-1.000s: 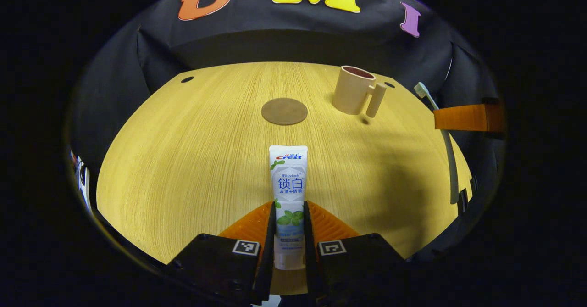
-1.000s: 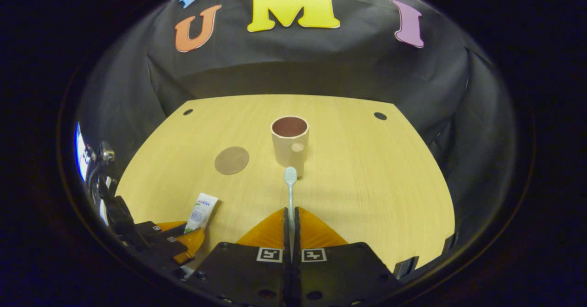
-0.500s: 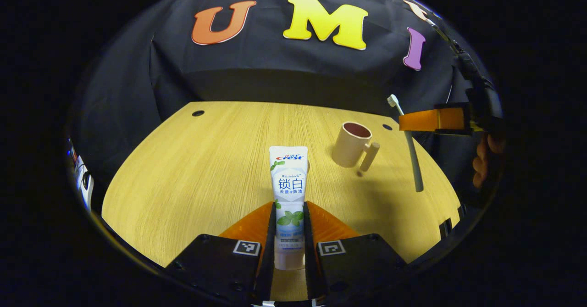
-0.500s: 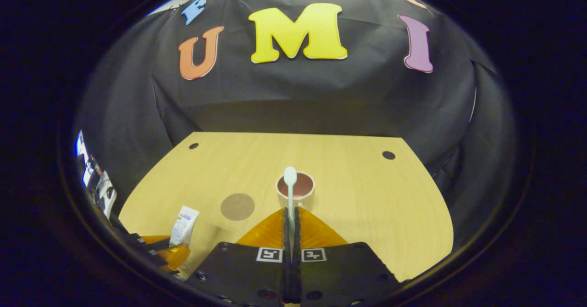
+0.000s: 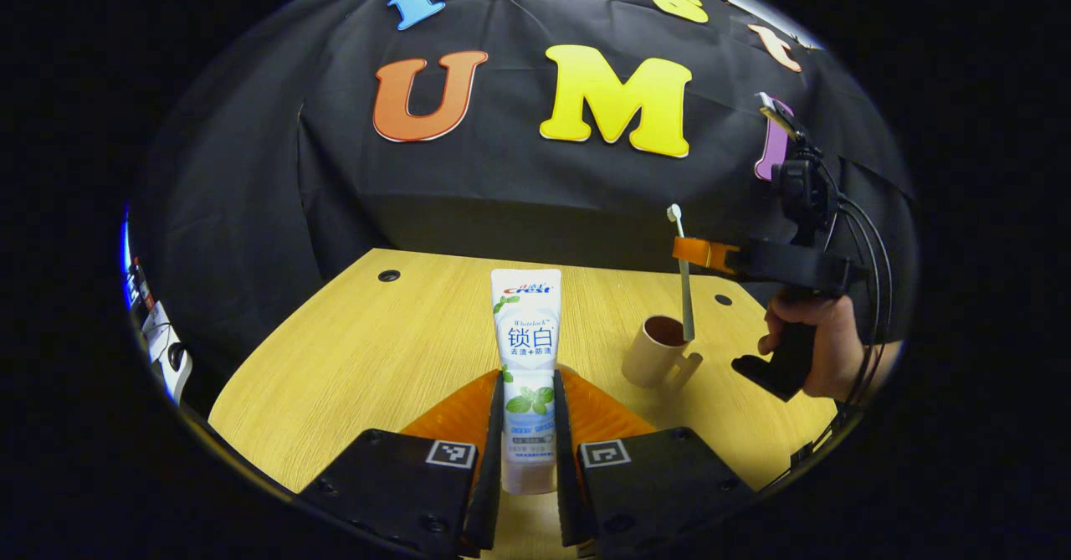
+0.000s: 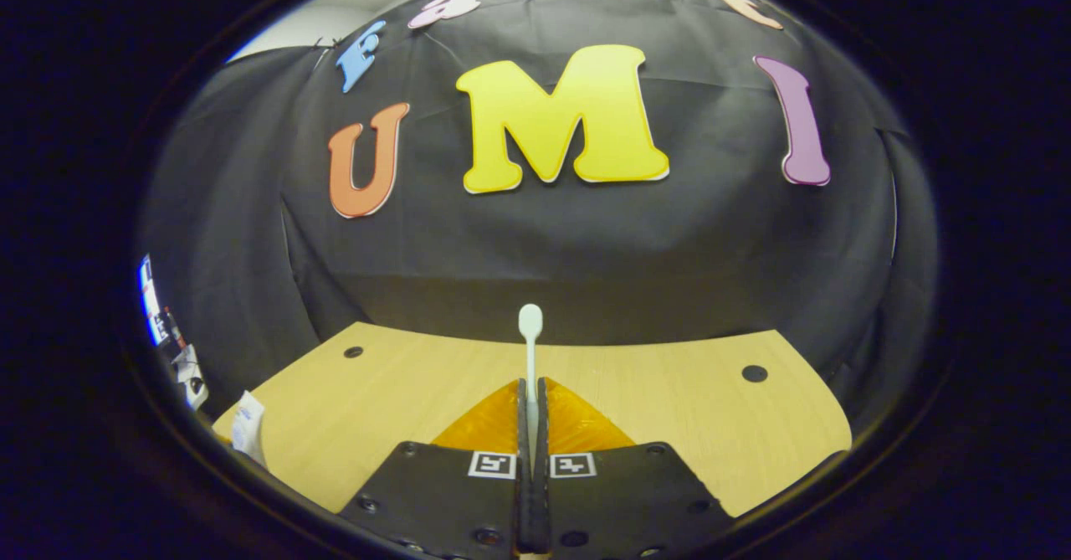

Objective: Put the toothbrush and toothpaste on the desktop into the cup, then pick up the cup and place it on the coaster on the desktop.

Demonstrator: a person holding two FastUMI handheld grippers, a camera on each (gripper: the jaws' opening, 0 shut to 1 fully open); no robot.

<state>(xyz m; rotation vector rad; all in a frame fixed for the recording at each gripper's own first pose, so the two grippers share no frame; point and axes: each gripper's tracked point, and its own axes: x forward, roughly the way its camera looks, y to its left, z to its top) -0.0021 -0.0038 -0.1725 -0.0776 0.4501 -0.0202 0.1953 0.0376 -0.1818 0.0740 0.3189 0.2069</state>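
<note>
**Toothbrush poised over the cup, toothpaste waiting**

Toothbrush (image 5: 684,292) was held nearly upright, head up, with its lower end at the rim of the cup (image 5: 657,352), which stood on the desk (image 5: 368,351) with its handle turned toward the camera in the left gripper view. It was clamped between the closed fingers of the right gripper (image 5: 703,252), carried by a hand (image 5: 816,346) to the cup's right; in the right gripper view the brush (image 6: 530,351) ran straight out from that gripper's pinched fingers (image 6: 530,409).

The step in hand was judged to be the drop of the brush into the cup. It would be done best if the lower end were brought fully inside the rim before release, with the brush kept close to vertical so the light cup is not tipped.

Toothpaste (image 5: 527,359) was gripped by its lower part in the left gripper (image 5: 527,401), both fingers pressed on its sides, cap end nearest the camera. The cup lay ahead and to the right of it, well apart.
</note>
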